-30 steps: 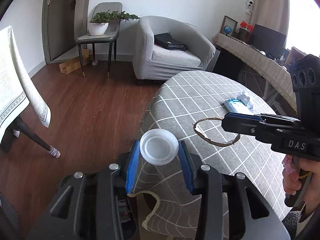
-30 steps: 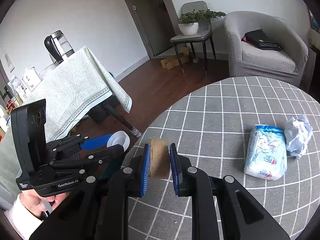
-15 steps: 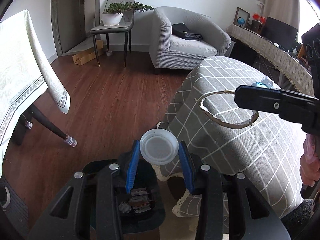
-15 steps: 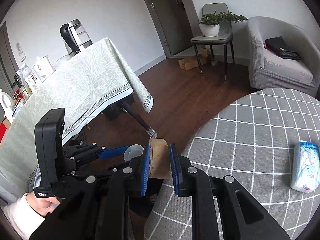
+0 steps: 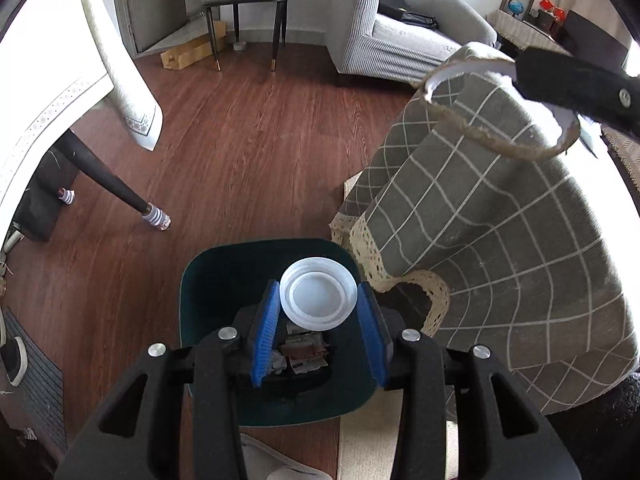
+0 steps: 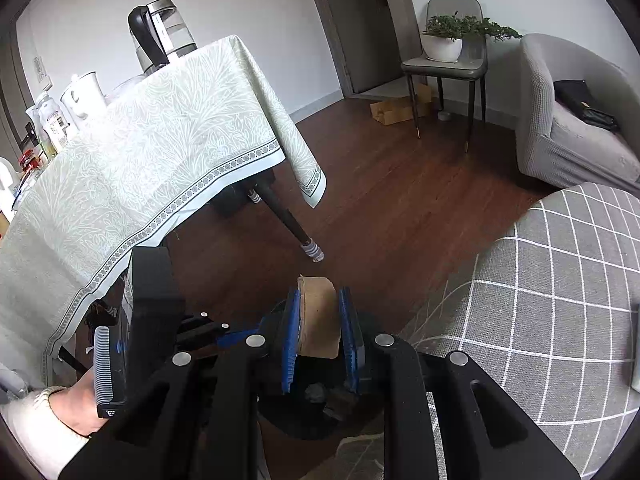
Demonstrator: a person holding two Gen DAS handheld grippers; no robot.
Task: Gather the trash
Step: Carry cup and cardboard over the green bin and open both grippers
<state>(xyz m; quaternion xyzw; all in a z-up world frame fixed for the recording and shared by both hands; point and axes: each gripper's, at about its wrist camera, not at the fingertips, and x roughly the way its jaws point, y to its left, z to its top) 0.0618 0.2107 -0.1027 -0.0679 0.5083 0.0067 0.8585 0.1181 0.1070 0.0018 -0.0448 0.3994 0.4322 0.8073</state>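
Note:
My left gripper (image 5: 318, 308) is shut on a white plastic lid (image 5: 319, 299) and holds it right over a dark green trash bin (image 5: 208, 292) on the floor. Wrappers (image 5: 305, 354) lie in the bin. My right gripper (image 6: 320, 320) is shut on a brown cardboard tape ring (image 6: 318, 322), held above the same bin (image 6: 316, 412). In the left wrist view the ring (image 5: 496, 114) hangs at upper right, in front of the grey checked tablecloth (image 5: 500, 240).
The bin stands beside the round table with the grey checked cloth (image 6: 560, 300). A second table with a pale green cloth (image 6: 140, 168) and its dark leg (image 6: 288, 220) stand to the left. A grey armchair (image 5: 400, 36) and a chair with a plant (image 6: 448, 56) lie beyond.
Both grippers have moved off the round table, leftward and down, to above the trash bin. Each keeps its hold, the left on the lid and the right on the tape ring.

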